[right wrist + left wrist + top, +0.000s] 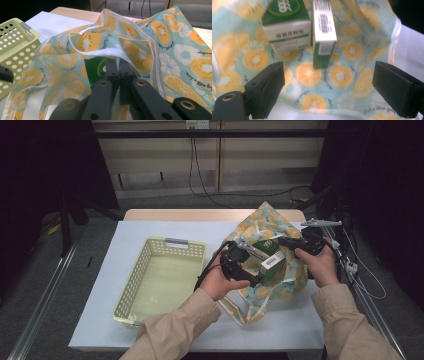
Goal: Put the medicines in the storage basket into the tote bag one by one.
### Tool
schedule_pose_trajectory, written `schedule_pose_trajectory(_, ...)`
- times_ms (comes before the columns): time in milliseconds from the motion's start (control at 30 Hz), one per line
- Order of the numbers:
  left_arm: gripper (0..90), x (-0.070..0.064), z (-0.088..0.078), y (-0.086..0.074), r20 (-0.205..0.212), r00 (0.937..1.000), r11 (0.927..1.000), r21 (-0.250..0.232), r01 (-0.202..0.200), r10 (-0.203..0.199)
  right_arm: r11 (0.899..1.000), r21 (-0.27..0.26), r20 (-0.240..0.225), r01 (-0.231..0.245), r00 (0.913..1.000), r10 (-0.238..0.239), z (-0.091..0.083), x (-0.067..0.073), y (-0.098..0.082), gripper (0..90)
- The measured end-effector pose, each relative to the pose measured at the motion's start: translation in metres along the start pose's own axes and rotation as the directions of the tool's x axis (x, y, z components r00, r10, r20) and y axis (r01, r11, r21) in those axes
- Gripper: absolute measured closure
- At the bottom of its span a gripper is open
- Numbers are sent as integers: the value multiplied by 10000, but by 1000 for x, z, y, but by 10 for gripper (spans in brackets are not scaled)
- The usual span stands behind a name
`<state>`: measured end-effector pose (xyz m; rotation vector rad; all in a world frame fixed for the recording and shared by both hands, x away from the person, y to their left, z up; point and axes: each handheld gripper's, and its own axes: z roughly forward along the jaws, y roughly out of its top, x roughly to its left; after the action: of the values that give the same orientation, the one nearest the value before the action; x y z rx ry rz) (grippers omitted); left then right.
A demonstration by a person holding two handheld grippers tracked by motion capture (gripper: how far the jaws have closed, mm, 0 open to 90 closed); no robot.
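a white-covered counter (165, 227) carries a pale yellow perforated basket (161, 280) on the left and, well to its right, a fabric bag (267, 222) printed with orange and kiwi slices on light blue, white-edged at the mouth. two green and white boxes (287, 27) with small print and a barcode stand side by side, touching, against the bag's fabric. the right claw (119, 71) is pressed together on the bag's white rim. the left claw (328, 91) is spread wide apart, near the boxes, gripping nothing.
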<state>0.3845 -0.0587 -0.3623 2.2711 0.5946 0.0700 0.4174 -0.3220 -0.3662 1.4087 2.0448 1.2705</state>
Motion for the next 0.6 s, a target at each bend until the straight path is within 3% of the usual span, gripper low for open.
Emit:
schedule_pose_trajectory(167, 120, -7, 3, -13, 244, 9995, 9996, -190, 205, -201, 10000, -7, -29, 3, 10000, -4, -1, 0, -1, 896)
schedule_pose_trajectory(300, 128, -14, 10, -27, -14, 9996, 9996, -17, 279, -279, 10000, -3, -18, -5, 10000, 5, -3, -1, -1, 896)
schedule_pose_trajectory(467, 140, -11, 23, -39, -790, 9946, 9975, 180, 684, -668, 10000, -43, 7, -31, 10000, 31, -4, -2, -2, 896)
schedule_pose_trajectory(600, 159, -1, 35, -48, -1687, 9793, 9914, 486, 1214, -1117, 10000, -49, 14, -5, 10000, 5, -4, -2, -3, 896)
